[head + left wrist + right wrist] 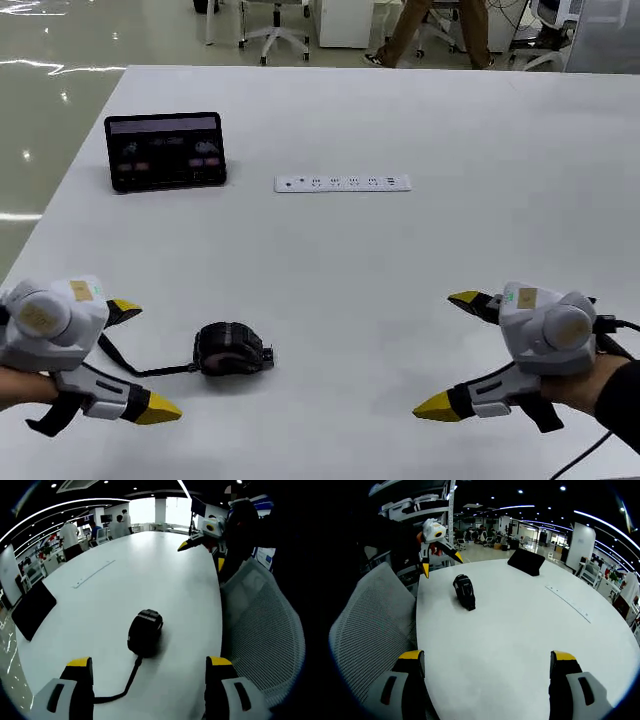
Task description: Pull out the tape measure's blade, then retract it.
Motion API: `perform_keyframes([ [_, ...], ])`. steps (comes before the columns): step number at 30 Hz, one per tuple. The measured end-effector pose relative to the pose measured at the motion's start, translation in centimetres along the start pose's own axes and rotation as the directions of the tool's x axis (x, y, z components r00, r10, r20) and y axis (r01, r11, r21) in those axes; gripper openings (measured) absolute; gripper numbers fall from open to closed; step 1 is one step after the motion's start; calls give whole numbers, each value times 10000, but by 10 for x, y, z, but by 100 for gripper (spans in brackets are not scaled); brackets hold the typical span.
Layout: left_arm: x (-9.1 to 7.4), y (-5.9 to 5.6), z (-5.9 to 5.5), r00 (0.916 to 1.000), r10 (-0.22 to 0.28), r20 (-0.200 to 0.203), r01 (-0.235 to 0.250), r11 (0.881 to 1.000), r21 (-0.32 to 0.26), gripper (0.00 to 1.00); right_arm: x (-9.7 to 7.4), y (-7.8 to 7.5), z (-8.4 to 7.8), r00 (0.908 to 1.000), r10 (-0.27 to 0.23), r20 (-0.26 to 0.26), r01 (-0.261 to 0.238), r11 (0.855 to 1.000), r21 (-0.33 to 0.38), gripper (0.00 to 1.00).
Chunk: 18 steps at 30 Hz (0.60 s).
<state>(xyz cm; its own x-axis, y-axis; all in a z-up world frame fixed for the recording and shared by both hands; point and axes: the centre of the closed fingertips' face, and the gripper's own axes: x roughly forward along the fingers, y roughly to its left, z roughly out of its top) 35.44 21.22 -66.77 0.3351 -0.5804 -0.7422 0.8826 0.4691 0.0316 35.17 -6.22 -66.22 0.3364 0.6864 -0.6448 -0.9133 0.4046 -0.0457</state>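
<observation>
Two yellow-tipped grippers hover over the white tabletop, each with its jaws spread wide and nothing between them. The left gripper sits just beside the squat black tape measure, whose black wrist strap trails back toward it; the right gripper is well apart on the other side. No blade looks drawn from the case, so I judge nothing is done yet: gripping, pulling out and retracting all remain.

Tape measure on table beside left tongs, tablet behind it, power strip right of tablet
</observation>
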Motion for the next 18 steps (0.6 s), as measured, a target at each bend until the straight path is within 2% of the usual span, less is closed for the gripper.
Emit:
perform_keyframes([
  [3,13,-4,10,9990,-446,-98,448,9987,235,84,15,7,8,9984,524,229,-518,9983,-261,100],
  [6,22,-5,14,9972,-668,-351,689,9956,628,84,26,7,17,9974,656,312,-646,9974,-314,100],
  [10,32,-3,20,9948,-858,-540,906,9915,931,81,42,11,27,9946,1001,258,-986,9936,-546,100],
  [13,41,-2,23,9911,-1033,-840,1128,9866,1180,80,57,16,34,9909,1337,142,-1320,9876,-855,100],
  [15,45,-3,23,9874,-1147,-1088,1288,9826,1337,78,65,18,39,9902,1394,96,-1374,9837,-1163,100],
  [16,47,-3,20,9827,-1200,-1409,1452,9721,1845,76,70,21,42,9877,1566,34,-1546,9780,-1399,99],
  [18,51,1,18,9797,-966,-1757,1424,9522,2702,68,79,26,42,9810,1925,-242,-1937,9653,-1750,97],
])
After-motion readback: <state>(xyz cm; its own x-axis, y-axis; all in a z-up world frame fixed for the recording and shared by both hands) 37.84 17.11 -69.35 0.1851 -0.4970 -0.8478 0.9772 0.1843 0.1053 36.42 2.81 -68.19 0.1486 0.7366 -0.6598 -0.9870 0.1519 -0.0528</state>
